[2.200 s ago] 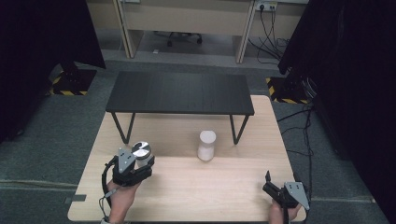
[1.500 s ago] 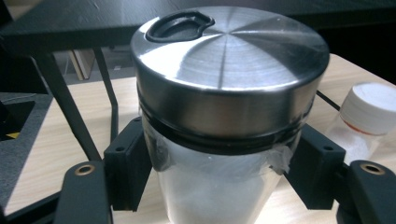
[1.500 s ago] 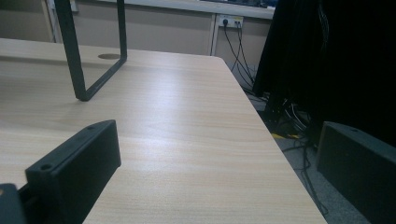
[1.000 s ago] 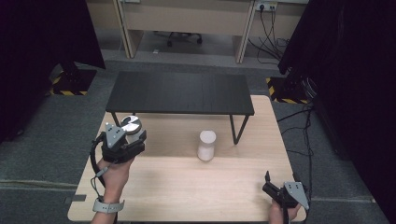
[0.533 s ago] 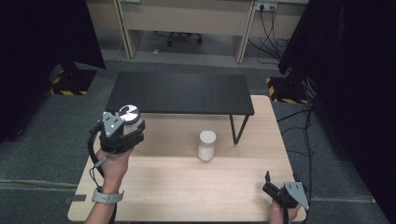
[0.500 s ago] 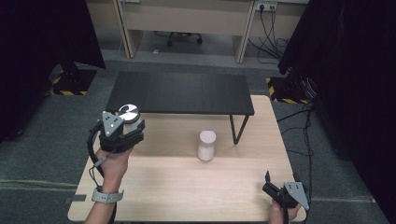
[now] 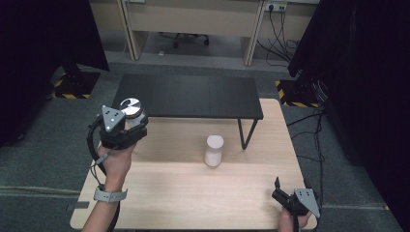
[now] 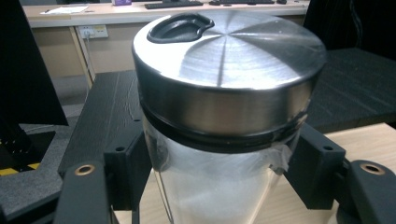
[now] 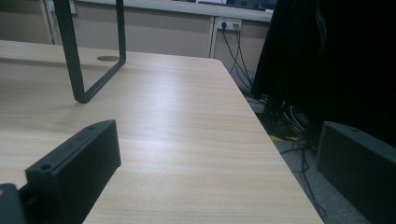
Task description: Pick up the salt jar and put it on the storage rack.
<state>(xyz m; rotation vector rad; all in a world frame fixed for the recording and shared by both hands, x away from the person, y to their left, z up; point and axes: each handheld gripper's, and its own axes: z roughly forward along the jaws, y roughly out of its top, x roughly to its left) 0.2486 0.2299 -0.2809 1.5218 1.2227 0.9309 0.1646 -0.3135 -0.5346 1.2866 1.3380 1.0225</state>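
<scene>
The left gripper [image 7: 126, 126] squeezes a clear jar with a shiny metal lid [image 8: 224, 93]. It has lifted the jar up off the wooden table [image 7: 193, 193], toward the black shelf [image 7: 193, 94] just ahead. It may go there next. The right gripper [image 7: 283, 193] rests wide open, holding nothing.

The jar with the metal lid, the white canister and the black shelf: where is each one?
jar with the metal lid [image 8: 224, 51], left gripper view, on the lid's top.
white canister [image 7: 214, 151], high view, on its side wall.
black shelf [image 7: 193, 94], high view, on its top surface.
</scene>
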